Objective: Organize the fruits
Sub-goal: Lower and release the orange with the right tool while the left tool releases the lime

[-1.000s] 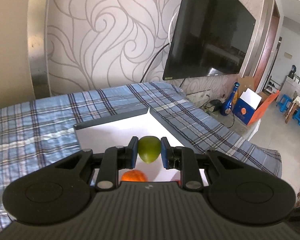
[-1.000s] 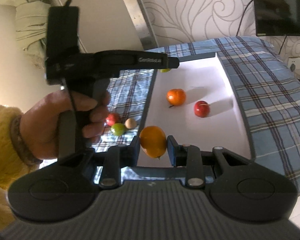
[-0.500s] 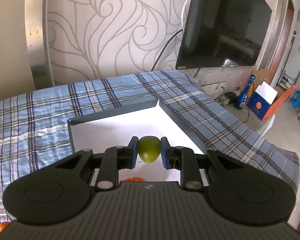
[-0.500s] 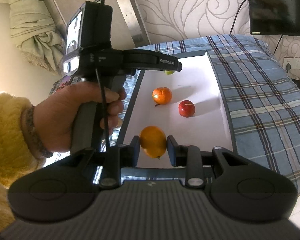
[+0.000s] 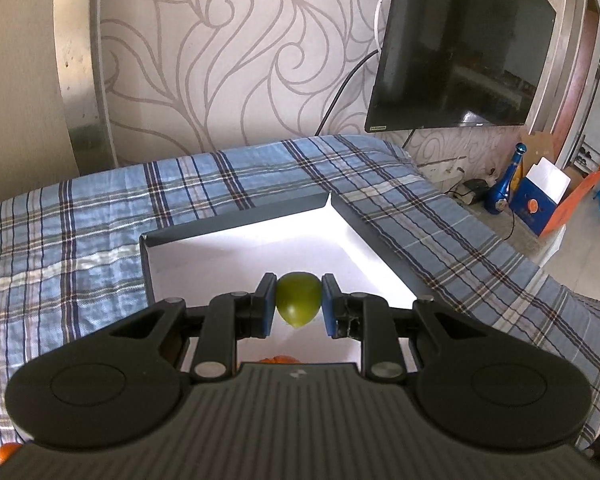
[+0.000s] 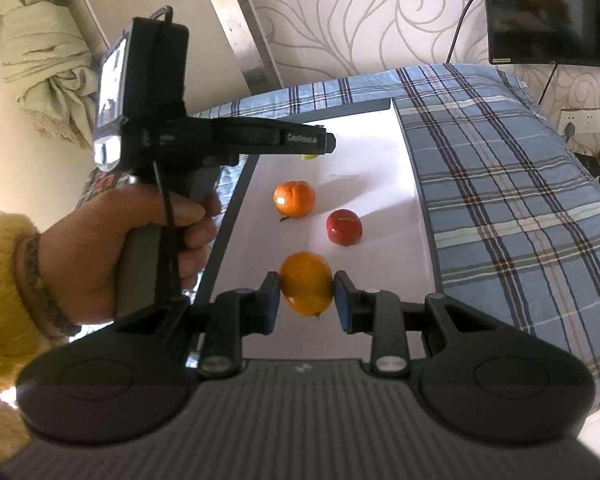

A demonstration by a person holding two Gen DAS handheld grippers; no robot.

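Observation:
My left gripper is shut on a green fruit and holds it above the far half of the white tray. My right gripper is shut on an orange above the near end of the same tray. On the tray floor lie a tangerine and a red apple. The left gripper's body shows in the right wrist view, with the green fruit peeking under its tip. An orange fruit shows just below the left gripper.
The tray lies on a blue plaid cloth. A wall-mounted TV hangs behind. A blue bottle and boxes stand on the floor at right. Another orange fruit lies at the left edge.
My left gripper has carried the green fruit further over the tray toward its far end. My right gripper has moved forward over the tray's near end with the orange.

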